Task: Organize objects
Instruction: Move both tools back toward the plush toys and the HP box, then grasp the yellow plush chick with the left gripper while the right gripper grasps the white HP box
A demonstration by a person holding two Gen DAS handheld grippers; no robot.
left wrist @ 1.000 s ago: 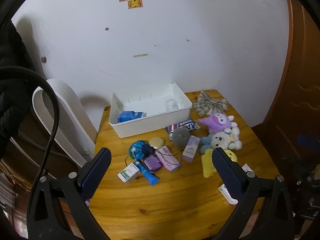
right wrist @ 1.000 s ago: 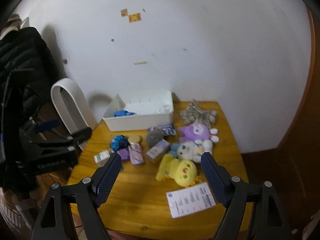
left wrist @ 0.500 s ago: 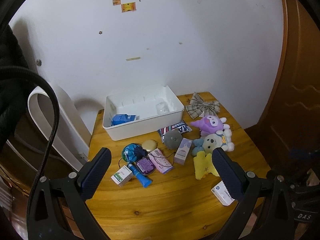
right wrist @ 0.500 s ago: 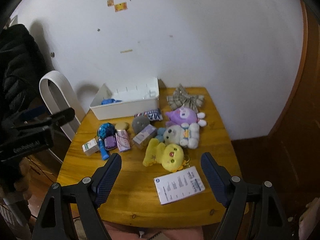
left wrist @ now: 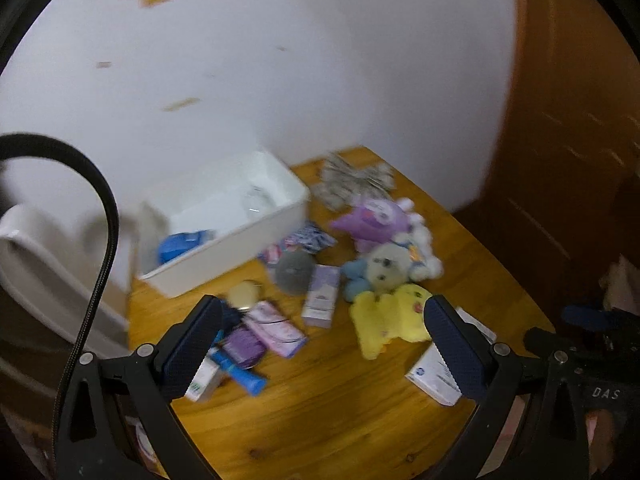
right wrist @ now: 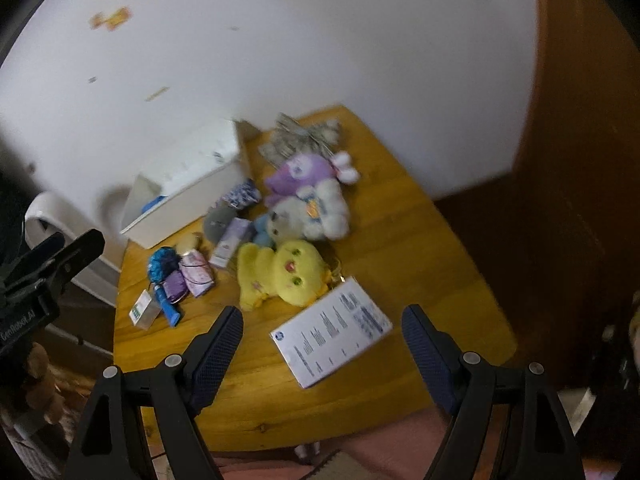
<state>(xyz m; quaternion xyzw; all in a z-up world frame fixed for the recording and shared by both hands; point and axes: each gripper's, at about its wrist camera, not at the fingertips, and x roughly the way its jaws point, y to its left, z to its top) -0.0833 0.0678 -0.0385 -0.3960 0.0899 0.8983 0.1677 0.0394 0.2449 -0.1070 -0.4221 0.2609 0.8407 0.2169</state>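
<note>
Both grippers hover above the near edge of the round wooden table [right wrist: 420, 240], holding nothing. The left gripper [left wrist: 322, 346] has its fingers spread wide, as does the right gripper [right wrist: 322, 350]. A white rectangular plastic bin [left wrist: 240, 240] sits at the table's far left edge against the wall. The yellow plush chick [right wrist: 280, 272] lies mid-table, touching the flat white printed box [right wrist: 332, 336] near the front edge. Small packets cluster beside the bin.

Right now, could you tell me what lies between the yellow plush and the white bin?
In the left wrist view, a lilac carton and a grey round pouch lie between the yellow plush and the white bin; the right wrist view shows the same.
</note>
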